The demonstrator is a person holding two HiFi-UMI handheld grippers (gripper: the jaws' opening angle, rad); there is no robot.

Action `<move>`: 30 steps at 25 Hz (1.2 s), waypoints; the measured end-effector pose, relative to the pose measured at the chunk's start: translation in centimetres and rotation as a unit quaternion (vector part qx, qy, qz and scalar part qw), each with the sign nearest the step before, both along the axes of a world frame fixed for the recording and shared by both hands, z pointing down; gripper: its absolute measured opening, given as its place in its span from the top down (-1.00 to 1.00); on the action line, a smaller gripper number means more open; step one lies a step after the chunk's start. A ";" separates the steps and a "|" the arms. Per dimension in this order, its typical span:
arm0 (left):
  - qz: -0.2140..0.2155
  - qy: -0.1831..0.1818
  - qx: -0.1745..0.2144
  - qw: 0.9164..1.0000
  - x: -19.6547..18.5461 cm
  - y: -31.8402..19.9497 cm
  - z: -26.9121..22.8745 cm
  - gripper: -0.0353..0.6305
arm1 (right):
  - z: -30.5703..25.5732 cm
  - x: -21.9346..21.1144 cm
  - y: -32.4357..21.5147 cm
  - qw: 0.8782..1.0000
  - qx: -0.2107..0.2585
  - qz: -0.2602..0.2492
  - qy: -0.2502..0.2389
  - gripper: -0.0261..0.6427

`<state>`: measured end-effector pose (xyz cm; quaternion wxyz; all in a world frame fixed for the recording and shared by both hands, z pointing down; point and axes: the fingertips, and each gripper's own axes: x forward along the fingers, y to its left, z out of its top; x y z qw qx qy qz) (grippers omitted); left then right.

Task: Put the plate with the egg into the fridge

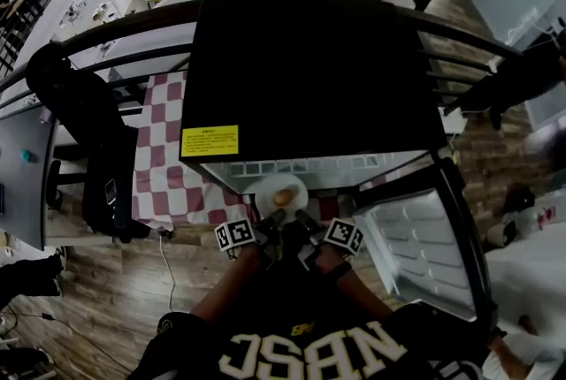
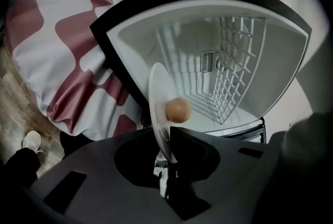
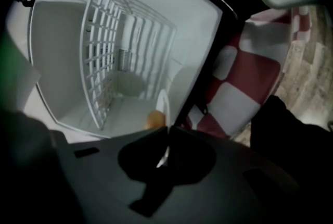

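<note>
Left gripper (image 2: 165,147) and right gripper (image 3: 167,132) are each clamped on the thin rim of the round, smooth white plate (image 2: 157,98), which carries an oval tan egg (image 2: 178,110) just beyond the jaw tips, facing the fridge's (image 2: 182,30) open white cavity and wire shelf (image 2: 237,66).

Strong barrel distortion is noted in all three views: straight edges are bowed and the corners are vignetted to black. The head view is dim in its lower half, where dark clothing is underexposed, while the upper background is washed out by daylight. The top of the fridge (image 1: 309,78) is rendered near-black without detail; its white interior is evenly and brightly lit in both gripper views. The plate (image 1: 281,193) is close to overexposed. The left gripper (image 2: 167,137) and right gripper (image 3: 167,130) are recorded in shadow and out of focus. The right gripper view is softer throughout.
</note>
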<state>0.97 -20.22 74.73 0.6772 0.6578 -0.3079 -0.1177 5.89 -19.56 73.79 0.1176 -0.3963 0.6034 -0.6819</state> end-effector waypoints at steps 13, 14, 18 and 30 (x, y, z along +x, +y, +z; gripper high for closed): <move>-0.018 -0.004 -0.024 1.000 -0.6 -1.6 1.9 0.70 | 1.8 -0.7 -1.8 1.000 -0.006 -0.021 0.008 0.83; -0.018 -0.006 -0.025 0.999 -0.6 -1.7 2.1 0.70 | 1.9 -0.7 -1.9 1.000 -0.006 -0.021 0.009 0.83; -0.020 -0.011 -0.031 0.999 -0.8 -2.4 2.5 0.70 | 2.3 -0.8 -2.7 1.000 -0.002 -0.025 0.016 0.83; -0.026 -0.009 -0.035 0.999 -0.9 -4.4 2.6 0.70 | 2.4 -0.9 -4.7 1.000 0.000 -0.017 0.014 0.83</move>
